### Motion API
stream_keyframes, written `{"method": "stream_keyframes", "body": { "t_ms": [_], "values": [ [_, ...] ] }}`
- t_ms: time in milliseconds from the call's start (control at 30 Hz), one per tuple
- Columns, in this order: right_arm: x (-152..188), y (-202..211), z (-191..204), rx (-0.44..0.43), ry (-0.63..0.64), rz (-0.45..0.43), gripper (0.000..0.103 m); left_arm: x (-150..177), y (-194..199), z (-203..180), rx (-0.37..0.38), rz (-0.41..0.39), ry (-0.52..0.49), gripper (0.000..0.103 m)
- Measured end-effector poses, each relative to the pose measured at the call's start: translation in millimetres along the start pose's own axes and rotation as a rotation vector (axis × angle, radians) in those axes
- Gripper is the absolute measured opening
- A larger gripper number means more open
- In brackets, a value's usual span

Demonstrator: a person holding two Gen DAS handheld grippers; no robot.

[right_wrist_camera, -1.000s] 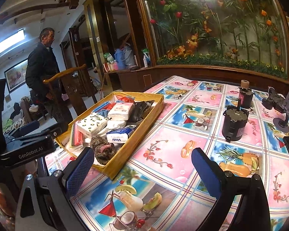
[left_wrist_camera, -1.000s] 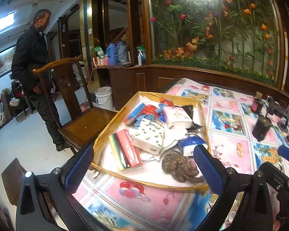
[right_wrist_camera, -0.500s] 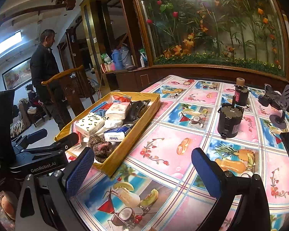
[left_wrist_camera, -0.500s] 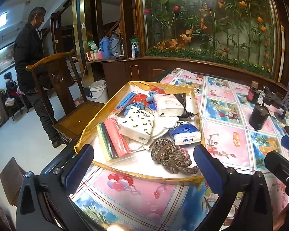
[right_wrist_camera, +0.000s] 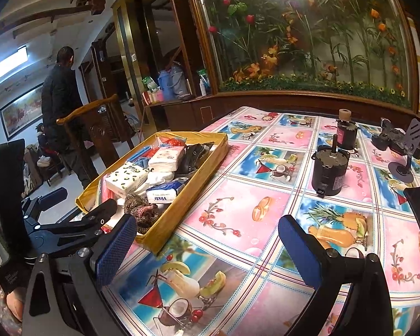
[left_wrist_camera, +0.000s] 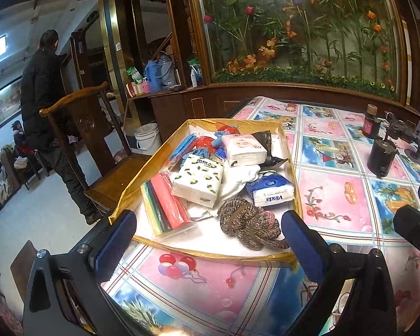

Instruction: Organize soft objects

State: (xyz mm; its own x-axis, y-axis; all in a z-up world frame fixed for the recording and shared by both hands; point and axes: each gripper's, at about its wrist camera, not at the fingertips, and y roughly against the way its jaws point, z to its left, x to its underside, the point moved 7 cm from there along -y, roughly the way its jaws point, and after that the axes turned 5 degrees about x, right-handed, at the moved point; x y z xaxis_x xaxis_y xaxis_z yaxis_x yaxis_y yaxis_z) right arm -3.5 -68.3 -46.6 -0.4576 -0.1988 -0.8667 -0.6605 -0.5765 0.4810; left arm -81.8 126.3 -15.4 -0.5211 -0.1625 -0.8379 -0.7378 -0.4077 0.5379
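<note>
Looking from the left wrist, the left tool (left_wrist_camera: 207,232) hangs spread and empty over the near edge of one yellow tray (left_wrist_camera: 292,173) on the patterned surface (left_wrist_camera: 336,196). The tray holds three tissue packs — a leaf-printed one (left_wrist_camera: 198,178), a pink-faced one (left_wrist_camera: 243,149), a blue one (left_wrist_camera: 270,189) — one knitted brown bundle (left_wrist_camera: 249,222) nearest the tool, one flat pack of coloured sheets (left_wrist_camera: 165,203) and a white cloth (left_wrist_camera: 236,177).

From the right wrist, the right tool (right_wrist_camera: 207,239) is likewise spread, holding nothing, above the surface just right of the tray. Two dark cylinders (right_wrist_camera: 329,172) stand further off, and one man (right_wrist_camera: 61,106) stands beyond one wooden chair (right_wrist_camera: 98,128).
</note>
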Motion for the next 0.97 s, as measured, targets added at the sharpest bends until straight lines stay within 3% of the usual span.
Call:
{"method": "stream_keyframes", "body": {
  "t_ms": [633, 700, 833, 967],
  "values": [
    [0, 0, 0, 0.000, 0.000, 0.001, 0.102, 0, -2, 2, -0.004, 0.005, -0.003, 0.103],
    [0, 0, 0, 0.000, 0.000, 0.001, 0.102, 2, -4, 1, 0.016, 0.022, -0.005, 0.103],
    [0, 0, 0, 0.000, 0.000, 0.001, 0.102, 11, -15, -6, 0.126, 0.107, -0.008, 0.103],
    [1, -1, -2, 0.006, -0.005, 0.001, 0.102, 13, -15, -6, 0.097, 0.101, -0.028, 0.103]
  ]
}}
